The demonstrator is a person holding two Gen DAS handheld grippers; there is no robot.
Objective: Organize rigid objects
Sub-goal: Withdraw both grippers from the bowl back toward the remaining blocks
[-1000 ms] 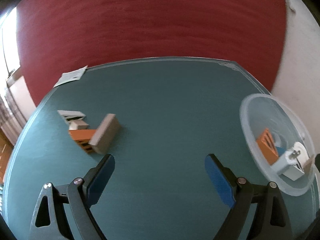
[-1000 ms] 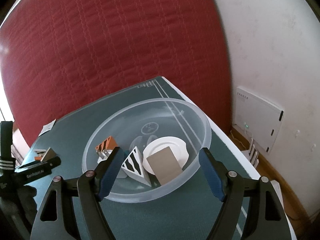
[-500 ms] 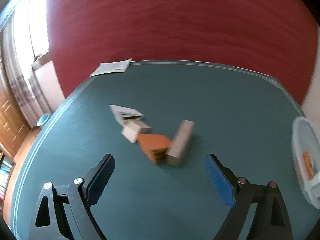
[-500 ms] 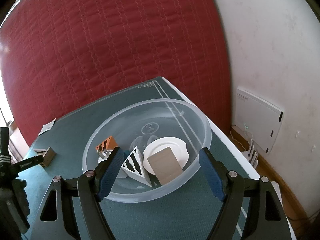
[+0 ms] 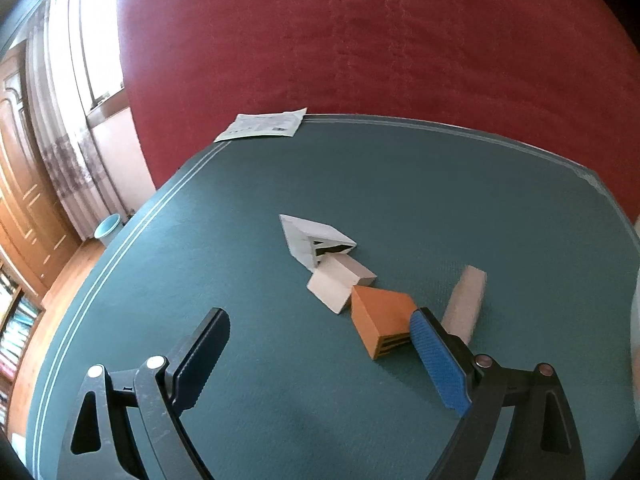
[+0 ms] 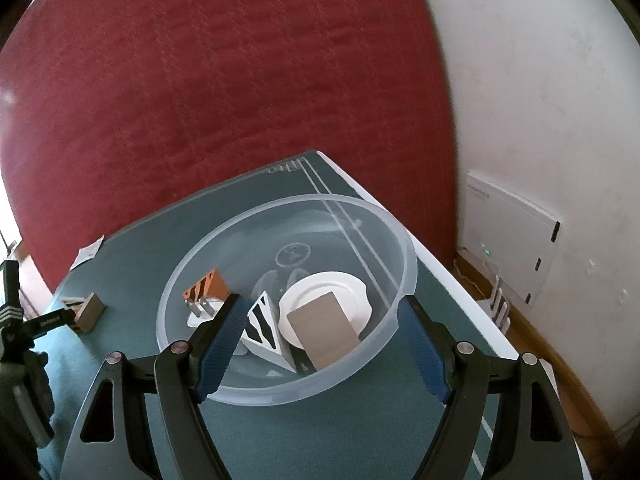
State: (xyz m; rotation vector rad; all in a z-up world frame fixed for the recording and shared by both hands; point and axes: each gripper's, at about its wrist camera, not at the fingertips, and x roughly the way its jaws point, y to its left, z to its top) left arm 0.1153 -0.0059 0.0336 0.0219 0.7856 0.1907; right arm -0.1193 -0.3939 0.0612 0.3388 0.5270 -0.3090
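Note:
Several blocks lie together on the green table [image 5: 256, 200]: a white wedge with black stripes [image 5: 312, 240], a cream block [image 5: 340, 284], an orange block [image 5: 384, 320] and a grey-brown slab [image 5: 466, 300]. My left gripper [image 5: 316, 344] hovers open just in front of them, its right finger beside the orange block, nothing between the pads. My right gripper [image 6: 320, 328] stands open at the near rim of a clear plastic bowl [image 6: 404, 240]. The bowl holds an orange block [image 6: 206, 286], a striped white wedge [image 6: 262, 322], a white plate [image 6: 332, 286] and a grey slab [image 6: 324, 328].
A paper sheet [image 5: 264, 125] lies at the table's far edge. A red padded wall [image 5: 360, 40] stands behind the table. A white panel [image 6: 508, 228] leans on the wall at the right, beyond the table edge. The left tool [image 6: 24, 320] shows at the right view's left side.
The left gripper swung left across the table, so the block cluster now lies between and just past its fingers and the bowl has left its view. The right gripper kept still.

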